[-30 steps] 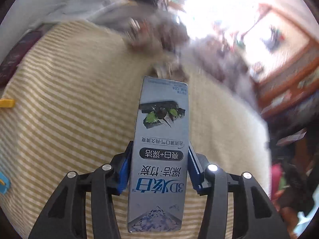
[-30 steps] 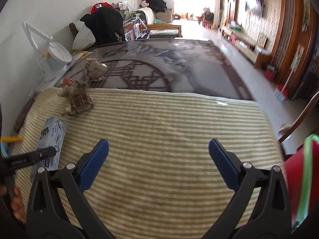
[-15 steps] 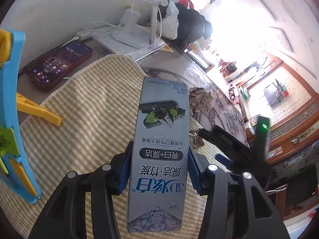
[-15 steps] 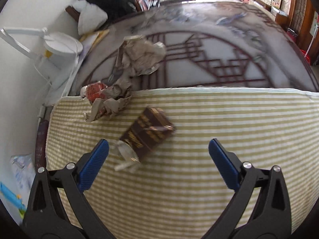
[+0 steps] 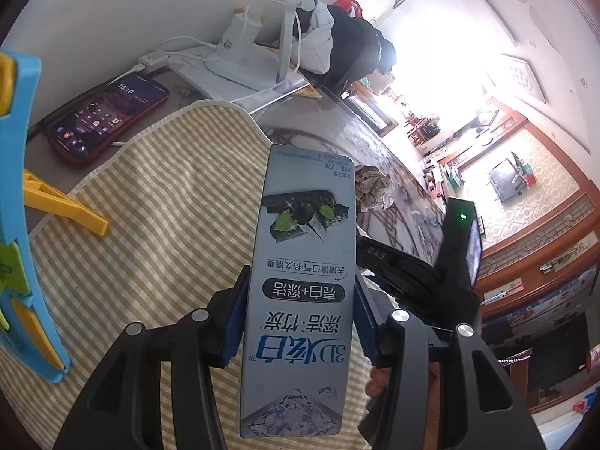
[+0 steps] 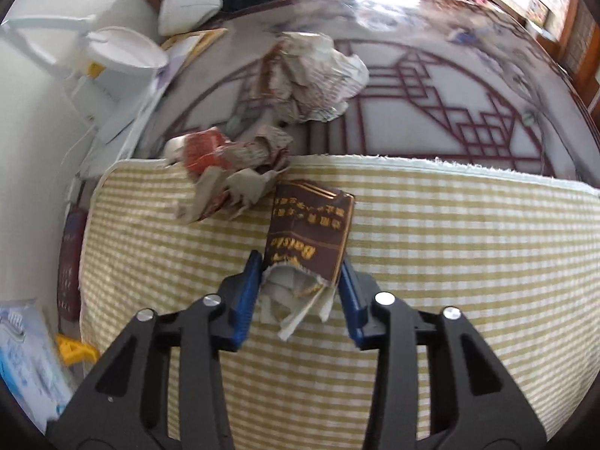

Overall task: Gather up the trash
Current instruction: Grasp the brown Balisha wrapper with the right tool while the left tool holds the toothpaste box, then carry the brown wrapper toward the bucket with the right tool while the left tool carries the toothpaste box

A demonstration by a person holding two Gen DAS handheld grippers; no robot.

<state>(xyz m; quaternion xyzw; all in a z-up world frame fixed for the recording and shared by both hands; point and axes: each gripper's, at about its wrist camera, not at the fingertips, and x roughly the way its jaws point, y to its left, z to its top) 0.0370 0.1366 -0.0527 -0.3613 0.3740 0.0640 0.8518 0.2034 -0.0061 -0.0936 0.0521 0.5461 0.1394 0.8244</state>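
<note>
A grey-blue toothpaste box stands lengthwise in my left gripper, which is shut on its lower half above the striped cloth. In the right wrist view a brown cigarette pack with a torn, paper-stuffed end lies on the cloth. My right gripper points down at it, its jaws closing, and both blue pads touch the sides of the torn end. Just beyond lie a red and grey crumpled wrapper and a ball of crumpled newspaper.
The yellow-and-white striped cloth covers the near part of a glass-topped patterned table. A red phone, a white lamp base, a yellow clip and a blue plastic piece stand along the wall side.
My right gripper came down over the brown pack and its wide-open jaws drew in onto it. The left wrist view swung towards the wall and then steadied, with the box still held.
</note>
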